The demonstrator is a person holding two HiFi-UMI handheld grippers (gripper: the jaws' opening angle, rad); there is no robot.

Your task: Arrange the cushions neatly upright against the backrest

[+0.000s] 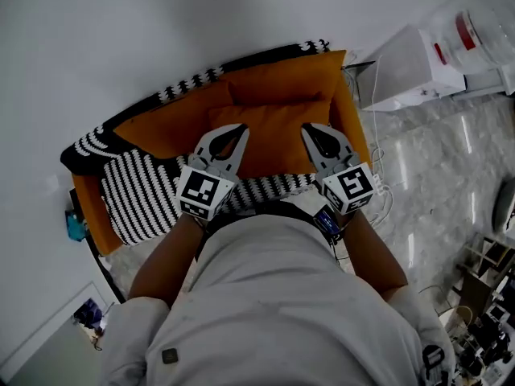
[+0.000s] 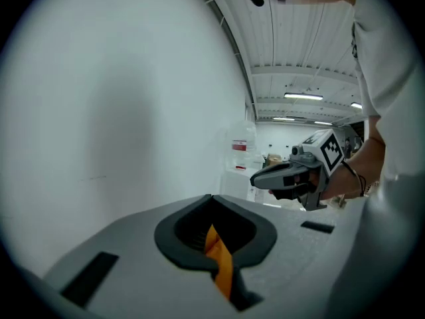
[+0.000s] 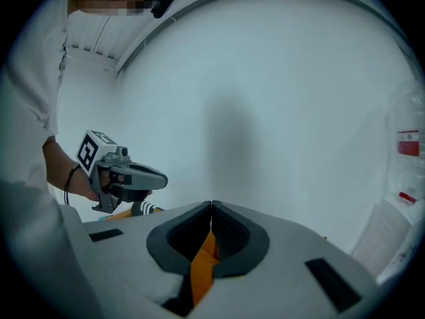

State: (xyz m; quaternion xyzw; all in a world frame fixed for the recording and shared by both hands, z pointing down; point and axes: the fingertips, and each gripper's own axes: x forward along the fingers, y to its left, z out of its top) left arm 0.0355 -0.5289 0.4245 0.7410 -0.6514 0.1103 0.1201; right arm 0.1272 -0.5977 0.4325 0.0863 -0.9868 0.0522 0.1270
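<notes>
- Reaching forward side by side, the left gripper (image 1: pixel 240 129) and right gripper (image 1: pixel 308 129) hover over the sofa (image 1: pixel 355 123), pointing slightly downward.
- Both jaw pairs are pressed together, gripping nothing; a sliver of orange shows through each slit.
- The orange cushion (image 1: pixel 271 143) rests below their tips, with the striped cushion (image 1: pixel 141 195) to its left.

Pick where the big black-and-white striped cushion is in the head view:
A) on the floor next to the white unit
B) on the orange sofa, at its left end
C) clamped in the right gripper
B: the striped cushion lies on the orange sofa at its left end, just left of the left gripper. The right gripper is shut and well clear of it.
</notes>
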